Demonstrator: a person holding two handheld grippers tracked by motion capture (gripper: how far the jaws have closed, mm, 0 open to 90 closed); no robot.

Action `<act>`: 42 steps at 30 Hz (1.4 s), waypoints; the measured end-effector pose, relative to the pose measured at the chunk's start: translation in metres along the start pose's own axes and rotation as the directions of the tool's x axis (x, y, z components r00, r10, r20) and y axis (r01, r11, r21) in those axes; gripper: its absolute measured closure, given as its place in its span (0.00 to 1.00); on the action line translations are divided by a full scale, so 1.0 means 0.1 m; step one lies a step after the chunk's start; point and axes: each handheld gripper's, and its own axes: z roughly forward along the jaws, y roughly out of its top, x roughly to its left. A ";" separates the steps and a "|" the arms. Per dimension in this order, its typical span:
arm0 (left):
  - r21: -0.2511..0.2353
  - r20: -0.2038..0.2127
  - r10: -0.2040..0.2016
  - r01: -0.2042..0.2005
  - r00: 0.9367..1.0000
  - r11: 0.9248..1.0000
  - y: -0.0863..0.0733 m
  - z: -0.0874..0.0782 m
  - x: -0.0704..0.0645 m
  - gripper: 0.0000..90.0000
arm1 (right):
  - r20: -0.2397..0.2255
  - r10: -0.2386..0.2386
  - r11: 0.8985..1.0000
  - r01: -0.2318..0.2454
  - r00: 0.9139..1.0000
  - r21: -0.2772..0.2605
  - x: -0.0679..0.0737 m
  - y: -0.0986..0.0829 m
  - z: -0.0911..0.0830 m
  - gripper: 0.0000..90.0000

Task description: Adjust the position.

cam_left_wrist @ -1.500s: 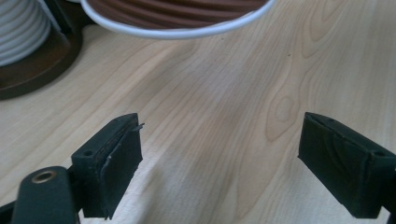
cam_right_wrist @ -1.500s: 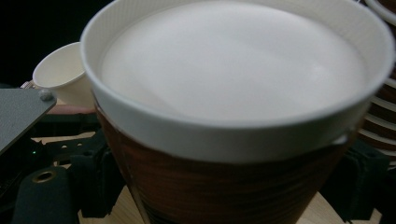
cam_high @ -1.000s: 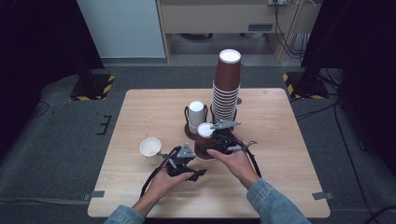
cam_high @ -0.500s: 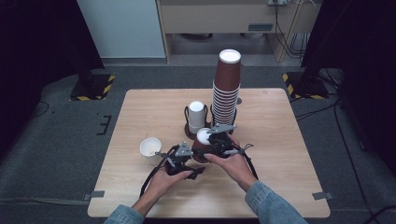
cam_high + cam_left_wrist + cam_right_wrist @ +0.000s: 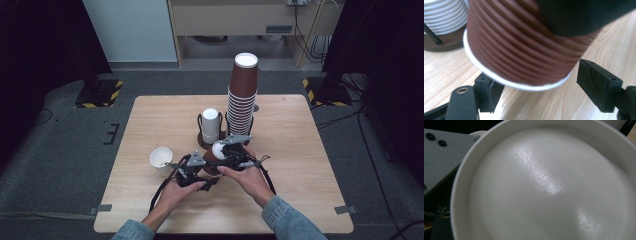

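Unlabelled brown cup (image 5: 524,47) between wide-open left gripper (image 5: 534,90); right gripper (image 5: 235,152) grip unclear.

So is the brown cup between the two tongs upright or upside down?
Upside down and tilted: the brown cup has its white rolled rim lowest, just above the table, and its white base faces up in the high view.

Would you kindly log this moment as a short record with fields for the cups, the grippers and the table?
Held cup: brown ribbed paper cup, upside down, white base up, above the table
Right gripper: at that cup; grip hidden
Left gripper: fingers open either side of its rim
Tall stack of brown cups: upright in holder
White cup stack: in second holder
Loose white cup: upright, mouth up
Surface: wooden table
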 end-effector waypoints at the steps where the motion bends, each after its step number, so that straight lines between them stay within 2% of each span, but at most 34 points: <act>1: 0.001 -0.005 0.001 -0.001 1.000 1.000 0.00 0.01 0.00 0.25 | -0.002 0.001 1.000 -0.001 1.000 -0.001 0.01 0.00 0.00 0.17; 4: 0.002 -0.015 -0.002 0.002 1.000 1.000 -0.01 0.01 0.01 0.28 | -0.007 -0.005 1.000 0.005 1.000 -0.004 0.03 0.00 0.00 0.17; 10: -0.008 -0.003 0.000 0.000 1.000 1.000 0.00 0.01 0.01 0.37 | -0.005 -0.004 1.000 0.004 1.000 -0.008 0.03 -0.01 0.00 0.16; 15: -0.006 0.012 0.010 -0.010 1.000 1.000 0.00 0.01 0.00 0.38 | -0.011 -0.021 1.000 0.021 1.000 0.003 0.02 -0.02 -0.03 0.16; 21: -0.012 0.018 0.020 -0.020 1.000 1.000 0.01 0.00 -0.01 0.45 | -0.013 -0.029 1.000 0.029 0.999 0.006 -0.01 -0.01 -0.05 0.16; 32: -0.017 0.025 0.027 -0.026 0.999 1.000 0.01 0.00 -0.01 0.50 | -0.017 -0.019 1.000 0.019 1.000 0.008 -0.03 -0.01 -0.08 0.16; 39: -0.025 0.009 0.024 -0.024 1.000 0.999 0.00 -0.01 0.01 0.55 | -0.024 -0.011 1.000 0.012 1.000 0.017 -0.05 -0.01 -0.09 0.16; 41: -0.028 0.004 0.017 -0.017 1.000 0.999 0.00 -0.02 0.03 0.55 | -0.026 -0.023 0.999 0.024 0.999 0.027 -0.04 -0.02 -0.09 0.17; 42: -0.024 -0.016 0.021 -0.022 1.000 0.999 0.00 -0.03 0.04 0.55 | -0.028 -0.023 0.999 0.024 0.999 0.026 -0.04 -0.02 -0.09 0.17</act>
